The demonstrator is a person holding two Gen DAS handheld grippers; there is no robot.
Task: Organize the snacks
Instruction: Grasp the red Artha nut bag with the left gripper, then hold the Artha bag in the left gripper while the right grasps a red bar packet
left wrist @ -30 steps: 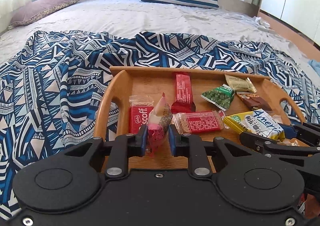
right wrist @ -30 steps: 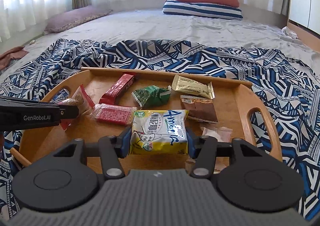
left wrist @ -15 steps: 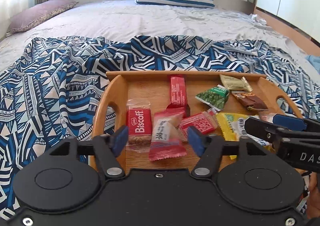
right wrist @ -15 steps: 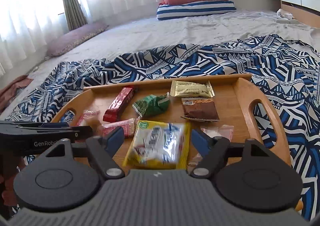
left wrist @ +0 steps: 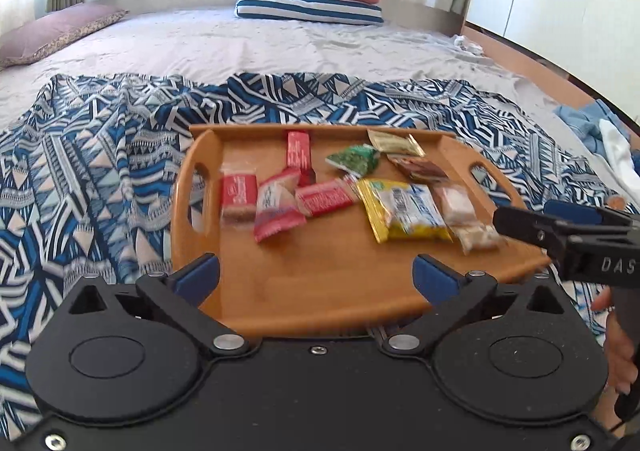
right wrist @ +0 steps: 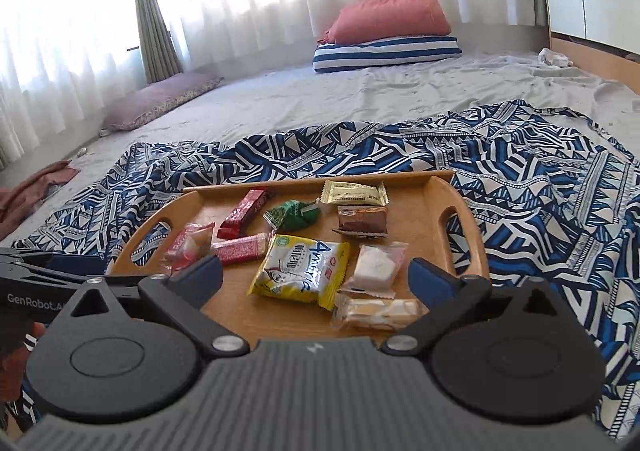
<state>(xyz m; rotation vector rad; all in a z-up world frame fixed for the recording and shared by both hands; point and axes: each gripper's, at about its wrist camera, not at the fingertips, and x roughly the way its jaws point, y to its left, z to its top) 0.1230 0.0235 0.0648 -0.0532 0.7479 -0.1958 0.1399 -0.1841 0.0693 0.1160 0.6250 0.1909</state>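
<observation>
Both grippers empty above the tray (left wrist: 320,283)
Left gripper (left wrist: 316,271) wide, right gripper (right wrist: 314,273) wide; snacks (right wrist: 300,271) look placed; next calls for checking strays

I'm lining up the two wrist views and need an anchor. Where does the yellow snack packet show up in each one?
Left wrist: yellow snack packet lies right of centre on the wooden tray.
Right wrist: the packet lies near the centre, in the tray's front half.
Shared landmark: the green packet lies just behind it in both views.
</observation>
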